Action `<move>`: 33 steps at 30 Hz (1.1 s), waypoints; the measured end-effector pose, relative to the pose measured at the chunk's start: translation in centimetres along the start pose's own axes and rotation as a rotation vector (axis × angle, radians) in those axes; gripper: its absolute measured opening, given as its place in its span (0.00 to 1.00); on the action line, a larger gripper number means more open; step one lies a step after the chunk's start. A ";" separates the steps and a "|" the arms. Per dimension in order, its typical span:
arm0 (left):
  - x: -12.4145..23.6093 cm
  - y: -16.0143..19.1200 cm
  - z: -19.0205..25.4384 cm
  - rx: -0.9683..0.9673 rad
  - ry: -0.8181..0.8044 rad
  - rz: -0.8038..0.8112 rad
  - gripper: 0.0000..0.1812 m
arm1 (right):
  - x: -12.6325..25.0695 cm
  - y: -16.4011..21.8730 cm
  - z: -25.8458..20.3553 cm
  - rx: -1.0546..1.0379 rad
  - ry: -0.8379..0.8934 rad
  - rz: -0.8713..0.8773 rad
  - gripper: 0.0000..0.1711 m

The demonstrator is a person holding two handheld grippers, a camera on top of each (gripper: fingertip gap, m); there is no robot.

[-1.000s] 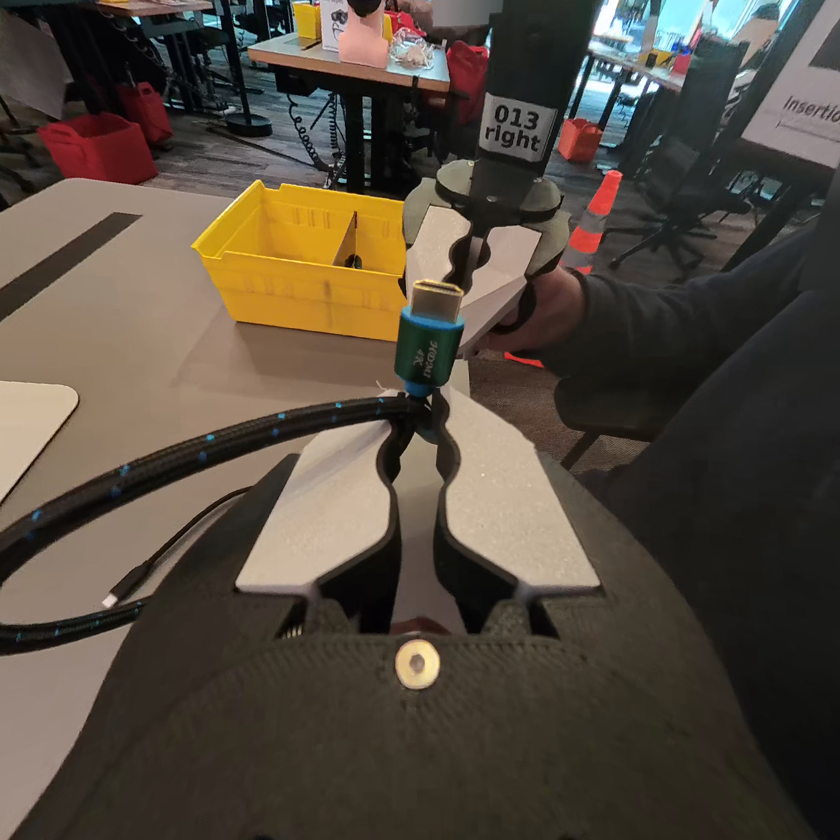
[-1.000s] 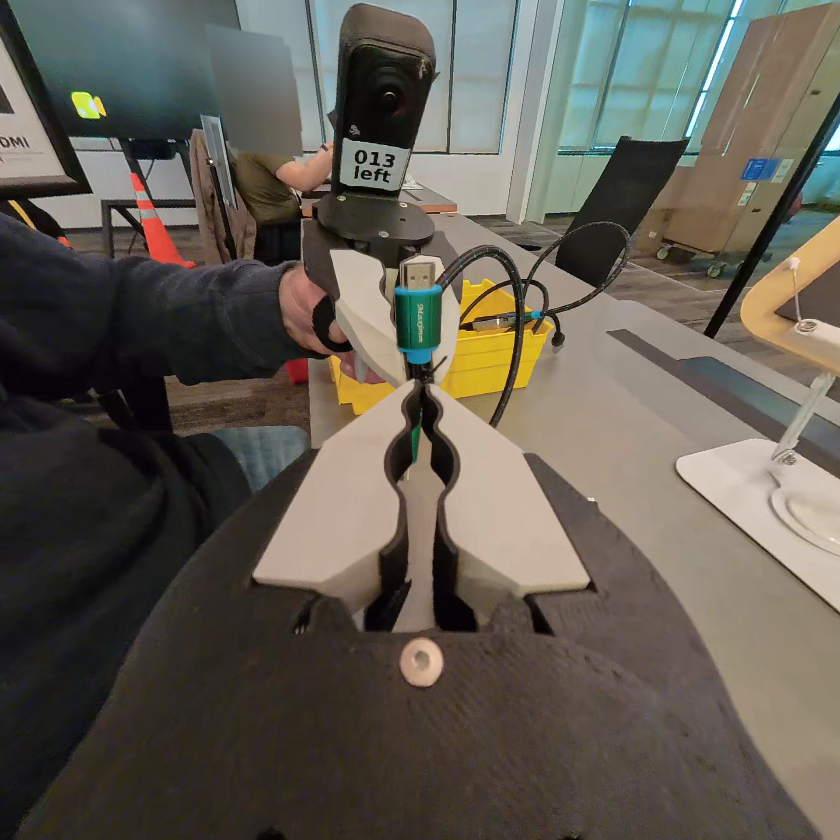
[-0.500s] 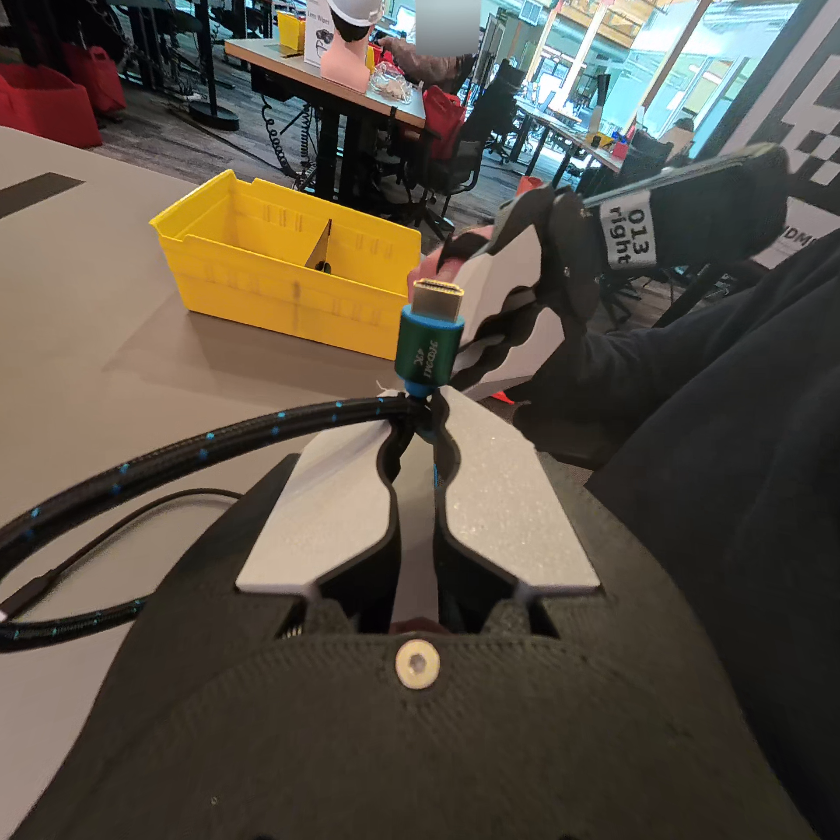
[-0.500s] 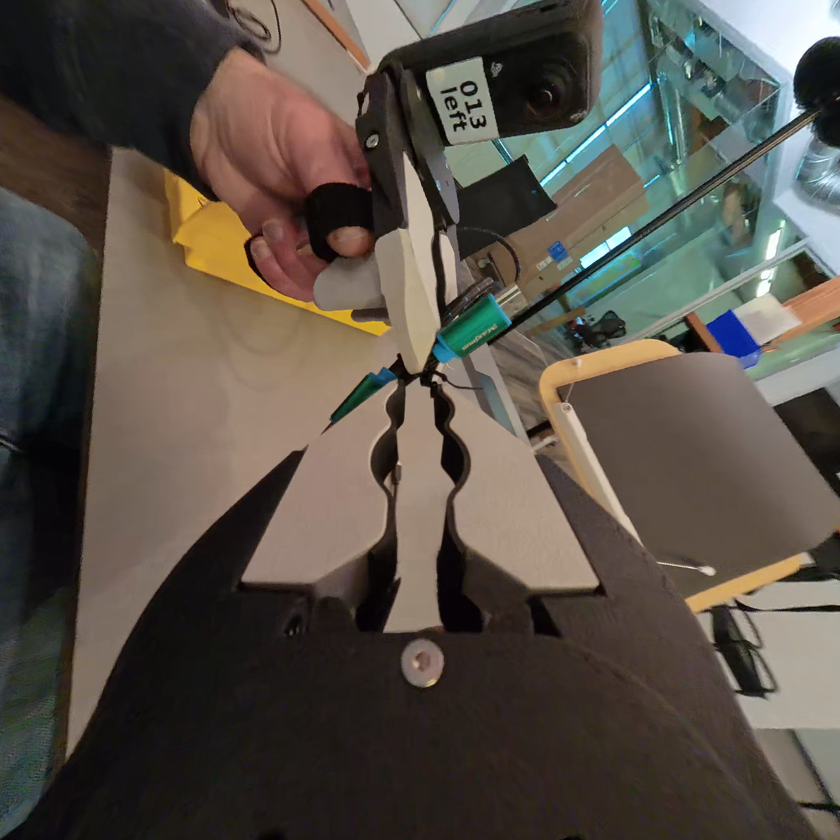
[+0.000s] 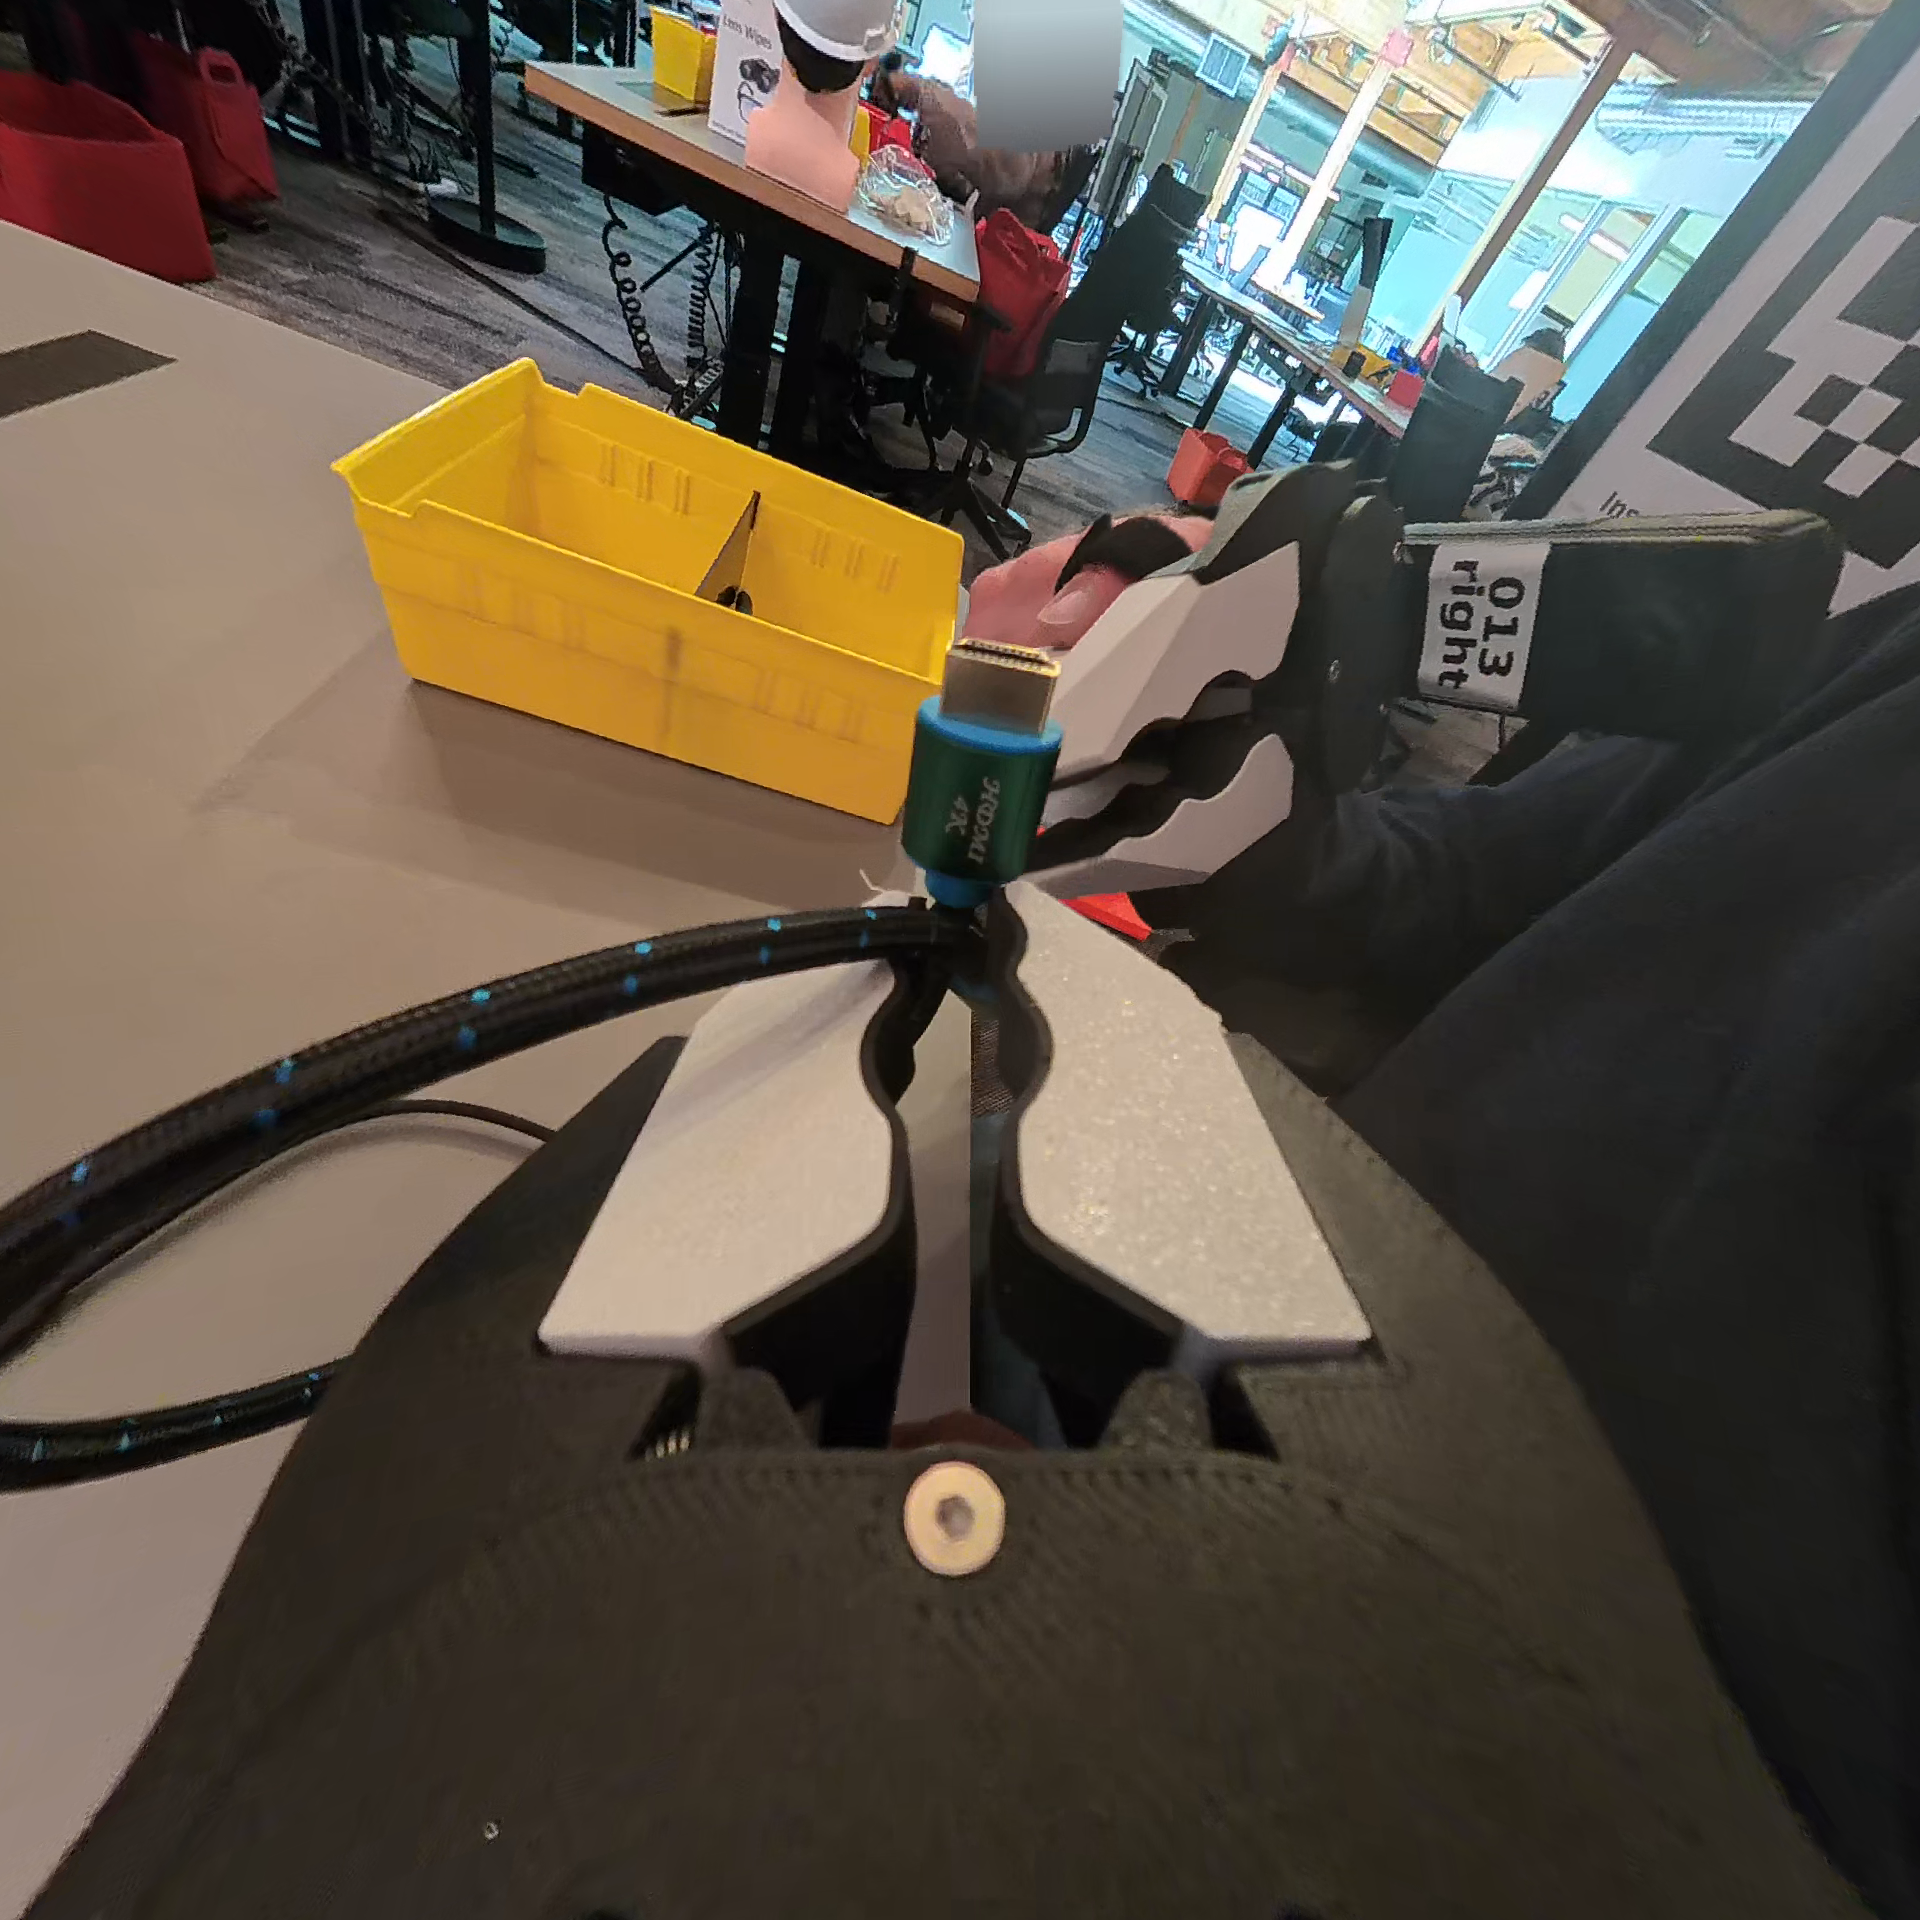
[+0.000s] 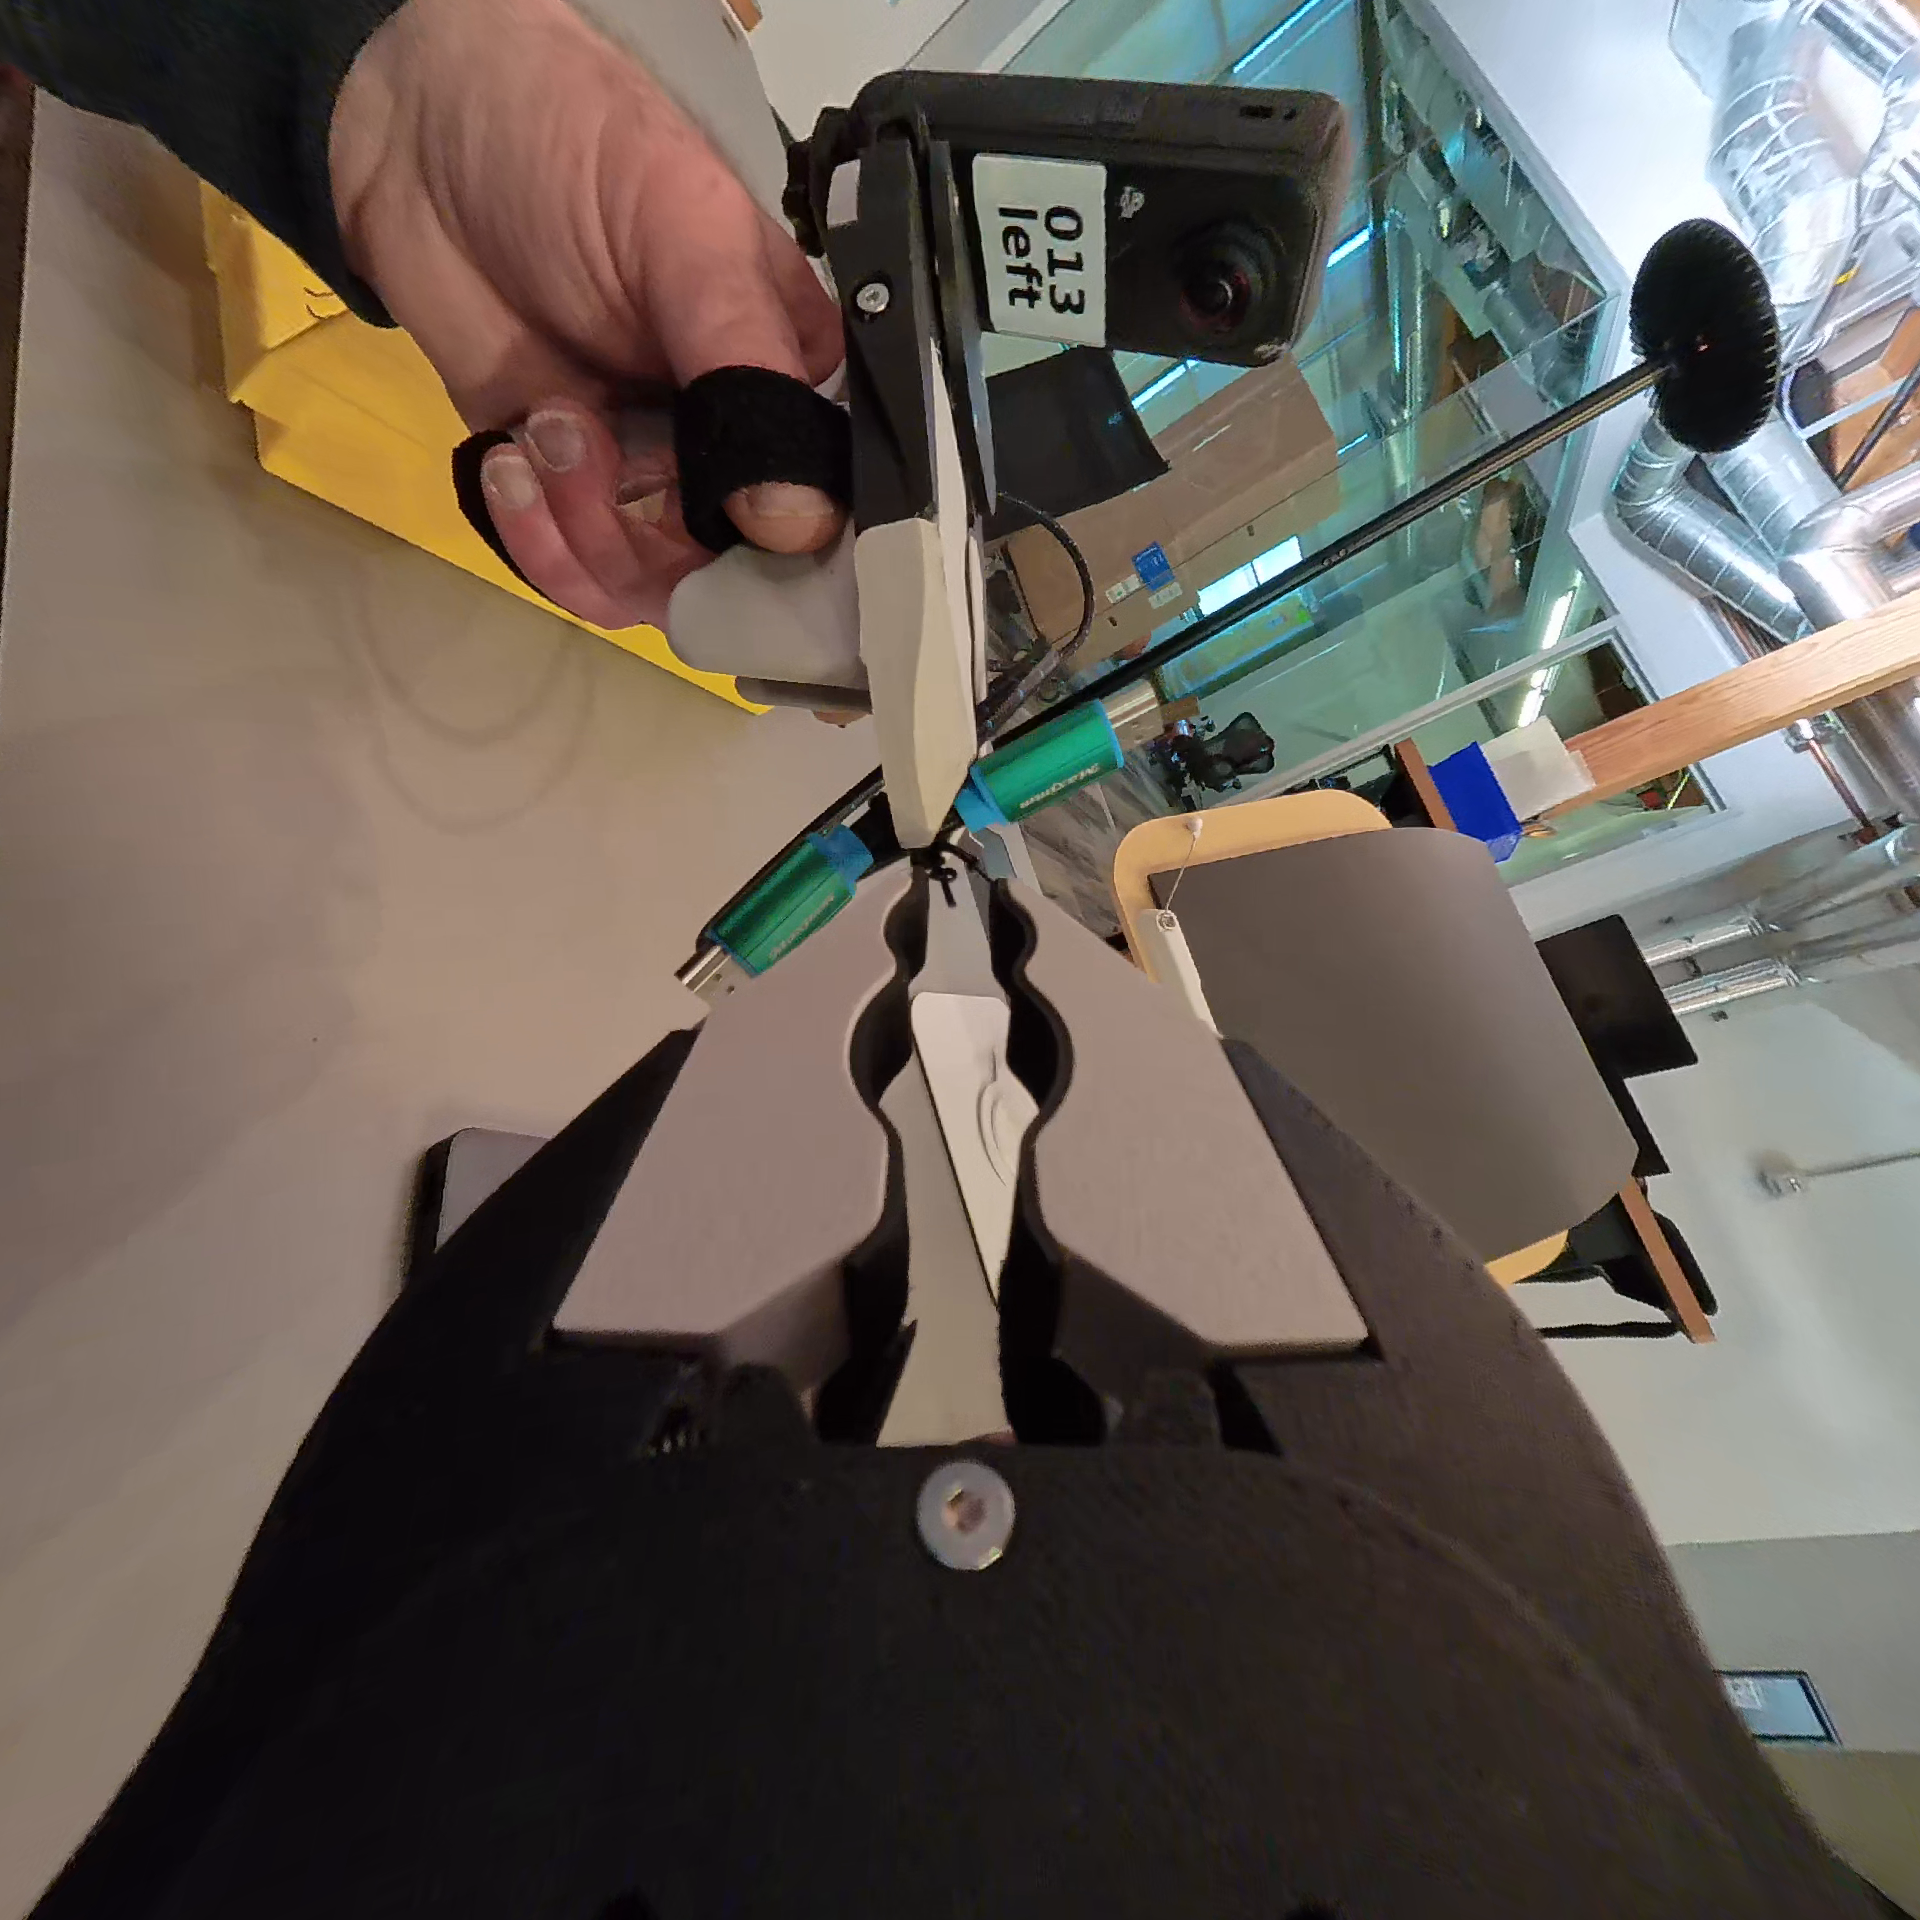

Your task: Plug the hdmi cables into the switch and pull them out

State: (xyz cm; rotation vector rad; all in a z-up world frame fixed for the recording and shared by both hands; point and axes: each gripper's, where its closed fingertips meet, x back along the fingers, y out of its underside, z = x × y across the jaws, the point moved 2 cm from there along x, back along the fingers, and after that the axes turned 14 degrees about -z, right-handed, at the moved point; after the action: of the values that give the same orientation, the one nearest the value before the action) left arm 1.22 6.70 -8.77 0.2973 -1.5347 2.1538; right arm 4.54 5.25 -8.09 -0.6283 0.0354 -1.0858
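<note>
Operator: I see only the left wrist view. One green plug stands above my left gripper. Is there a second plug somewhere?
Observer: Yes. The right wrist view shows a second green plug on the far side of the left gripper. It points away from the first plug.
Operator: Does the right gripper hold it?
Observer: I cannot tell. The right gripper has its tips nearly together at a small black tie. That is next to the second plug's blue collar, not on its green body.

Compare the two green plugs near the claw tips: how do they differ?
Direction: the upper plug points up-right, the lower plug down-left. Side: the upper plug lies right of the left claw, shut on the cable; the lower plug lies left. Both are green with blue collars.
</note>
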 end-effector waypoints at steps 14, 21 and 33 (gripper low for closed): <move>-0.5 0.3 -0.2 0.068 0.030 -0.021 0.06 | -0.5 0.2 -1.0 0.094 0.000 -0.019 0.01; -0.6 0.4 -0.1 0.069 0.035 -0.026 0.06 | -0.6 0.3 -1.0 0.095 -0.001 -0.023 0.01; -0.7 0.5 -0.2 0.084 0.048 -0.026 0.06 | -0.8 0.5 -1.2 0.114 0.000 -0.033 0.01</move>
State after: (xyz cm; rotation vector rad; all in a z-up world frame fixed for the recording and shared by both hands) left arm 1.59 6.54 -9.52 0.2895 -1.4088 2.1932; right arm 4.15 5.49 -9.54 -0.5274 -0.0367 -1.1122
